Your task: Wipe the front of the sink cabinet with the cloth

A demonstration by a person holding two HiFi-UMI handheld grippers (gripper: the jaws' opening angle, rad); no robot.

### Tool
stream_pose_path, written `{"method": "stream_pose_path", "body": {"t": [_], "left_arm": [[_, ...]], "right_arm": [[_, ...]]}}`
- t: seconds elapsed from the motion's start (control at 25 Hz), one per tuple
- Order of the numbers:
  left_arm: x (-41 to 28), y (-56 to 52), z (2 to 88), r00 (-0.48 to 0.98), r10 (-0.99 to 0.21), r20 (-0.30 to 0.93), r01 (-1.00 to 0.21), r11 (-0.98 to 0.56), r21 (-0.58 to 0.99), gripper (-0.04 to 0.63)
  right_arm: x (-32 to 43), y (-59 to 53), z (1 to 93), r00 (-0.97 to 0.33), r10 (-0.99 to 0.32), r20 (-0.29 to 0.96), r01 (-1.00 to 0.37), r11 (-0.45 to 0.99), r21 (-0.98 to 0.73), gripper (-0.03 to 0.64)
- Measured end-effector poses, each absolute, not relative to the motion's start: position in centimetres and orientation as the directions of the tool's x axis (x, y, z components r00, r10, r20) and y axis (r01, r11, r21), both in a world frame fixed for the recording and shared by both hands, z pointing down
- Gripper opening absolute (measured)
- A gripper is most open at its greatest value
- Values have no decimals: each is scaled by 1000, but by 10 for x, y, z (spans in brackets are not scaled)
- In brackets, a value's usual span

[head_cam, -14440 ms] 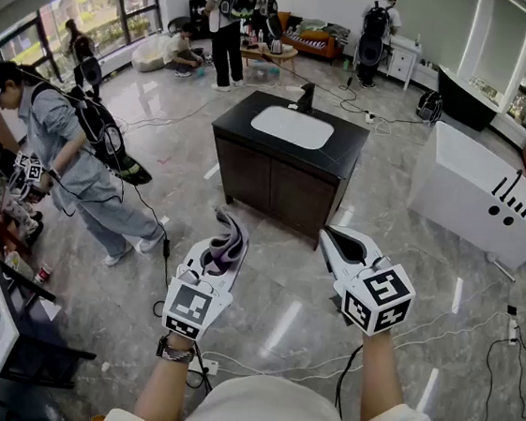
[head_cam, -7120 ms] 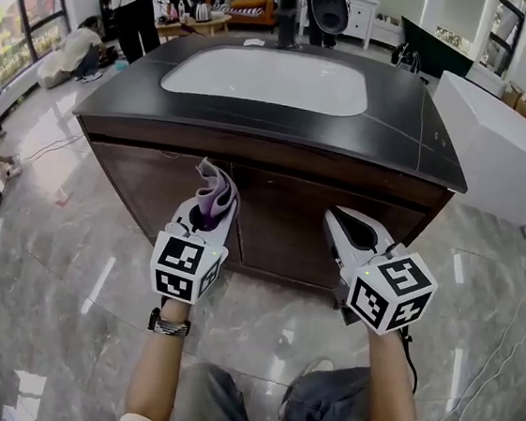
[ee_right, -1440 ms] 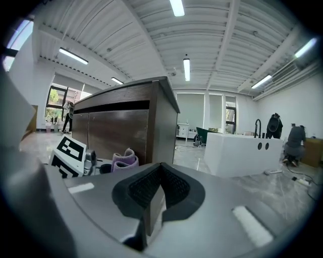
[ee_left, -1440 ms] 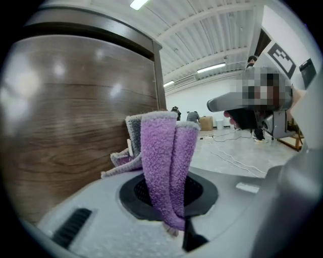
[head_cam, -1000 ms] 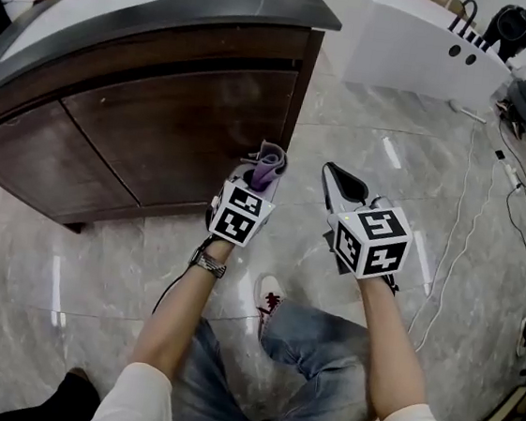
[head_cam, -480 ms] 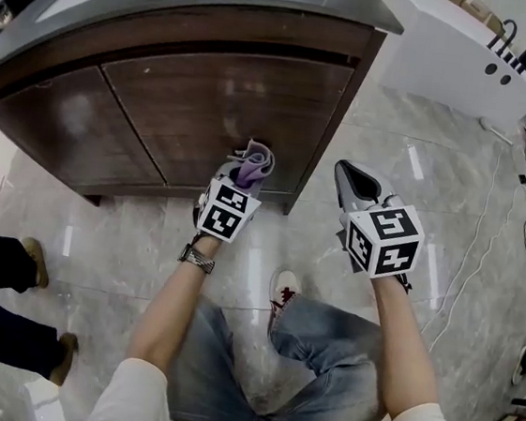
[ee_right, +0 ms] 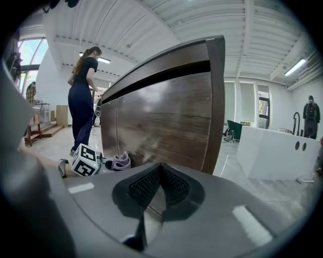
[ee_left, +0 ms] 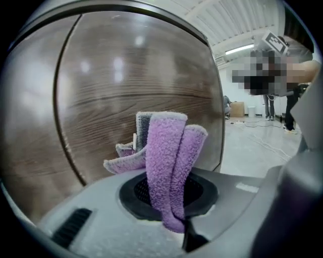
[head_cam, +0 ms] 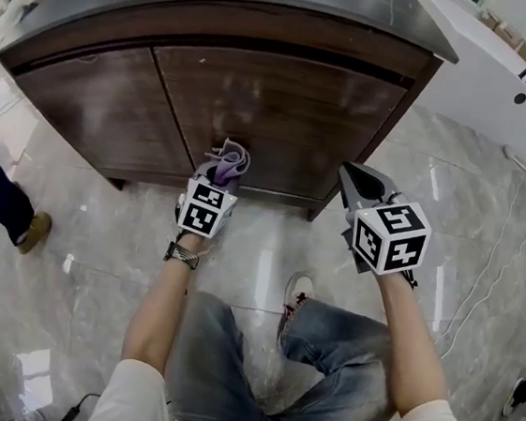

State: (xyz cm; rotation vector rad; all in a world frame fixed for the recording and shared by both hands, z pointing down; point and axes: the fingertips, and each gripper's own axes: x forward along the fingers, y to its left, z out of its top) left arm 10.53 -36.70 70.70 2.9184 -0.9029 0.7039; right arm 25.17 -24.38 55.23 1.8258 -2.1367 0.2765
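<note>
The dark wooden sink cabinet fills the upper head view, its two doors facing me under a black countertop. My left gripper is shut on a purple cloth, whose folds stick up against the lower part of the right door. In the left gripper view the purple cloth stands out of the jaws right at the wood. My right gripper is shut and holds nothing; it sits near the cabinet's right corner, a little off the door.
A white bathtub-like unit stands to the right. A cable runs over the marble floor there. A person's leg and shoe are at the left. My own knees and a shoe are below the grippers.
The view has swung so the cabinet front faces me squarely. The left gripper with the cloth has moved left along the right door. The person at the left has stepped further off.
</note>
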Motion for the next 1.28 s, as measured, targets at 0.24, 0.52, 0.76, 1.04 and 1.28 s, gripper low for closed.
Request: {"method": "stream_pose_path", "body": {"t": [0.24,0.52,0.76,1.04,1.28], "left_arm": [[35,-403,749,650,-619,440,-657,-749,-83,49],[25,-409,800,652,-576,494,-665,-746,7,49],[88,-376,822,724,-475,499,-577,-814,62,52],[170,-334,824,790,-377,484,-482,-869,110,52],[226,-304,820,828,-303,472,-398,-910,113,52]], "right_arm": [[245,-251,566,-142,-907,396,-981,182,63,6],[249,-245,570,-127,-903,409,-983,169,67,6],[268,-226,569,-78,-907,413,-992,110,55,6],[288,-203,573,-20,-905,424,-997,51,63,6],[303,-185,581,20,-898,439,-997,13,73,6]]}}
